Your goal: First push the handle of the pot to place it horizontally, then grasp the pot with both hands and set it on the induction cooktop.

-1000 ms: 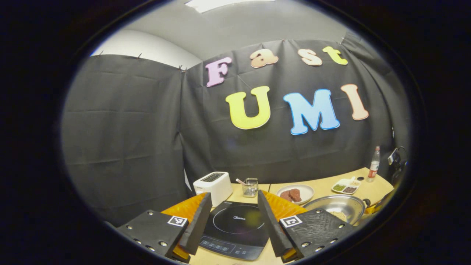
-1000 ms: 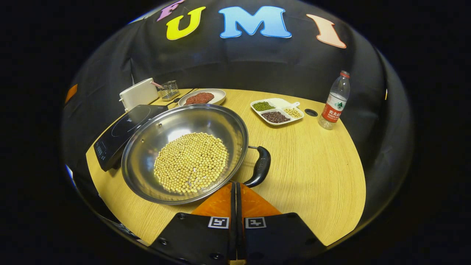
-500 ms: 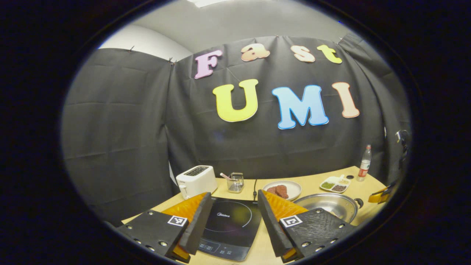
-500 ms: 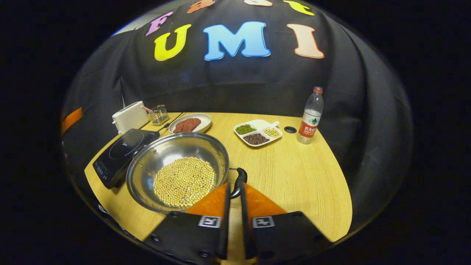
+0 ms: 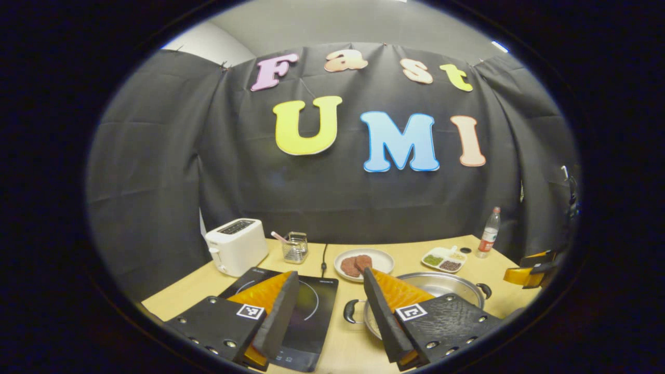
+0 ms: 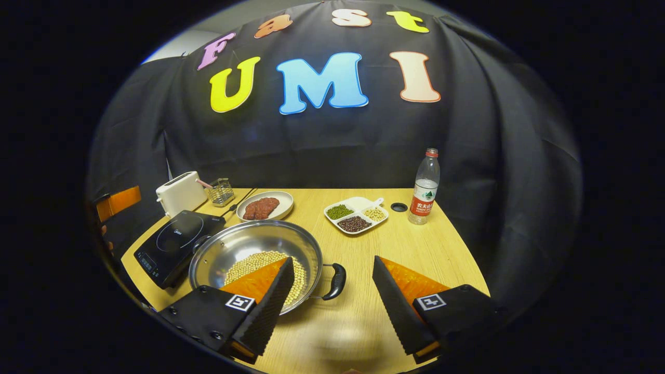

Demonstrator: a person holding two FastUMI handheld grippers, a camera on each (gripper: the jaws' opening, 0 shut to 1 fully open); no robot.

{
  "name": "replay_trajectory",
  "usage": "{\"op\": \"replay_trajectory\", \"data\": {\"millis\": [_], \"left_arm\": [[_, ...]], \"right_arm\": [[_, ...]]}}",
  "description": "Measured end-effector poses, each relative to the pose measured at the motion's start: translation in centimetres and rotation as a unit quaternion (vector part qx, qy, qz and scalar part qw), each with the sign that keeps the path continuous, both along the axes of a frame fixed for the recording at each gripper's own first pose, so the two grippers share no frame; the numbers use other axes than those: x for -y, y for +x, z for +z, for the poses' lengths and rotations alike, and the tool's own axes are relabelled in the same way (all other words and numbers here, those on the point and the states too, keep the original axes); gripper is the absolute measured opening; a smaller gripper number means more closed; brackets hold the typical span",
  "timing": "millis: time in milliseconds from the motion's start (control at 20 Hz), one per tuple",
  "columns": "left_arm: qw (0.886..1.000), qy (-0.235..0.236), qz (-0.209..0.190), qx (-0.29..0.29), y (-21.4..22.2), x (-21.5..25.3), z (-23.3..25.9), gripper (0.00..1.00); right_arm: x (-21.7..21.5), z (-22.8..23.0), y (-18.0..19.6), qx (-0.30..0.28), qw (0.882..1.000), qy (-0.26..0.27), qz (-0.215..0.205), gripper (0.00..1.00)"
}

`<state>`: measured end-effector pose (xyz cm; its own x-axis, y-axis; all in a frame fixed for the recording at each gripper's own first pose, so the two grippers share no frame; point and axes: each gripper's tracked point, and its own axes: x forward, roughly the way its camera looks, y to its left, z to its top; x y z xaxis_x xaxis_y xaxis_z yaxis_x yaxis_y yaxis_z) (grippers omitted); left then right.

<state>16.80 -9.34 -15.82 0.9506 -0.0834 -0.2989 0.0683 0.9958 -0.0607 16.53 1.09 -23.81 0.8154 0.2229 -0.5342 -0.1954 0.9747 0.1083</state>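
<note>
The steel wok (image 6: 244,249), loaded with soybeans (image 6: 260,262) and judged heavy and slick, is seen near the table's (image 6: 415,249) front edge beside the induction cooktop (image 6: 176,244), best taken by its handles (image 6: 335,280), with the left gripper (image 5: 327,311) and right gripper (image 6: 330,306) both held agape.

One pot (image 6: 254,254) with two handles (image 6: 335,280), one cooktop (image 6: 174,246), one toaster (image 6: 181,193), one wire holder (image 6: 222,191), one plate (image 6: 265,206) of meat, one divided dish (image 6: 356,214) with three compartments, one bottle (image 6: 425,187), all on one desk (image 6: 426,254).
</note>
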Motion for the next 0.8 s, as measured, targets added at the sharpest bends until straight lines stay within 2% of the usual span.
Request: {"op": "replay_trajectory", "data": {"millis": [50,100,250,450,500,650,700,750,800], "left_arm": [[1.0,-0.002,-0.003,-0.005,0.5,0.2,-0.5,0.73],[1.0,-0.003,-0.008,-0.013,0.7,0.6,-1.0,0.76],[0.999,-0.008,-0.02,-0.031,1.9,1.6,-3.1,0.73],[0.997,-0.024,-0.04,-0.06,3.3,2.8,-5.8,0.77],[0.996,-0.028,-0.044,-0.069,3.5,3.1,-6.4,0.77],[0.993,-0.041,-0.058,-0.094,4.0,4.0,-8.8,0.74],[0.992,-0.044,-0.062,-0.104,4.2,4.4,-9.4,0.76],[0.99,-0.044,-0.066,-0.113,4.4,4.7,-10.2,0.76],[0.989,-0.045,-0.068,-0.122,4.6,4.9,-10.9,0.76]], "right_arm": [[0.0,-0.1,0.1,-0.001,1.0,-0.001,-0.001,0.97],[0.1,-0.2,0.2,-0.002,1.0,-0.003,-0.003,0.97],[0.3,-0.8,0.4,-0.005,1.0,-0.01,-0.004,0.97],[0.4,-1.4,1.0,-0.013,1.0,-0.01,-0.013,0.97],[0.4,-1.6,1.2,-0.014,1.0,-0.01,-0.015,0.93],[0.5,-2.2,1.7,-0.019,1.0,-0.012,-0.018,0.93],[0.4,-2.5,1.9,-0.022,0.999,-0.012,-0.02,0.97],[0.4,-2.8,2.1,-0.025,0.999,-0.011,-0.021,0.93],[0.2,-3.0,2.3,-0.028,0.999,-0.009,-0.021,0.97]]}}
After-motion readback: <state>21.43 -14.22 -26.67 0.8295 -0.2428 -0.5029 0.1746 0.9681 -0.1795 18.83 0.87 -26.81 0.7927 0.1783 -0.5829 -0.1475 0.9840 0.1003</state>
